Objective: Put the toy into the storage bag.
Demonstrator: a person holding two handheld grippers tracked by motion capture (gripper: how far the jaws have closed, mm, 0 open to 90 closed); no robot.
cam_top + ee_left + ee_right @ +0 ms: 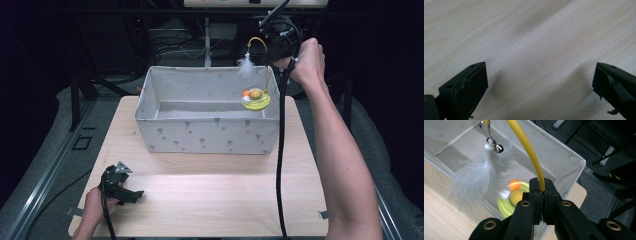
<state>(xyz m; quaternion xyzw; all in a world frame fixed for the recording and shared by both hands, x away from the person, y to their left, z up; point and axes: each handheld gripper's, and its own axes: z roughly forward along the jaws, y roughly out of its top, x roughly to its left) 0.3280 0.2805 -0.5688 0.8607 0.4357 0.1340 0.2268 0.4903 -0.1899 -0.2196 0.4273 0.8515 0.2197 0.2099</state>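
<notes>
Pale wood grain runs across the table point(210, 200), and nearest the person the left gripper point(131, 195) rests low on its front left corner, held in the left hand point(92, 205). In the left gripper view its two black jaws stand wide apart with bare wood between them. Farther back, in the middle of the table, sits a light grey fabric box point(207, 135) with small dark marks on its walls. Above the box's right far corner hangs a cat toy point(256, 97): a yellow-green round base with an orange ball in it, hanging just over the box's rim, from which a thin yellow wire point(526, 145) arches up. A white feather point(474, 185) and a small metal bell point(498, 149) dangle from the wire's far end. The right gripper point(541, 192), raised in the right hand point(307, 62) at the far right, has its jaws clamped tight on that yellow wire, so the toy hangs below it.
</notes>
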